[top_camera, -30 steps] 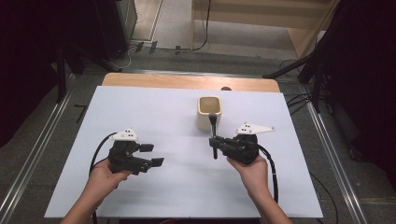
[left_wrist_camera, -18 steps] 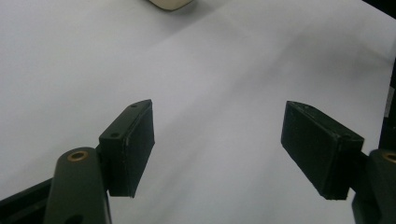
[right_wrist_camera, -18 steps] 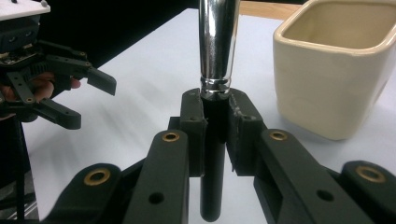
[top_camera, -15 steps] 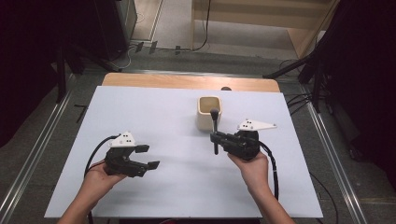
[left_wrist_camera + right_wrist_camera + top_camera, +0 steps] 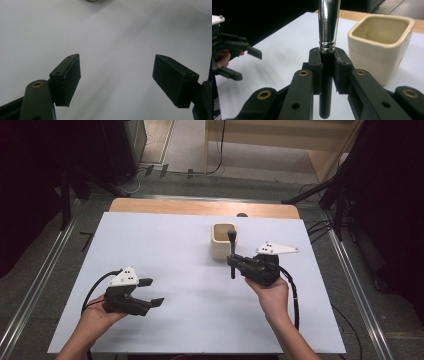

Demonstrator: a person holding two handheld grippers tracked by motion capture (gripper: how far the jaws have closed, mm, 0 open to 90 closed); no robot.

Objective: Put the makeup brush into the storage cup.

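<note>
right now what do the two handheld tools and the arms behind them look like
Both tools are matt black with two flat rectangular jaws on linked bars. The left tool and right tool each carry a pale grey three-cornered plate with small dark dots. Brass-coloured rivets mark the right tool's joints in its own view. A black cable trails from each tool. The forearms are bare, with no sleeves in sight.

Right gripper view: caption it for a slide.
Right claw shut on a brush held upright, beside the cream cup on the white table.
</note>
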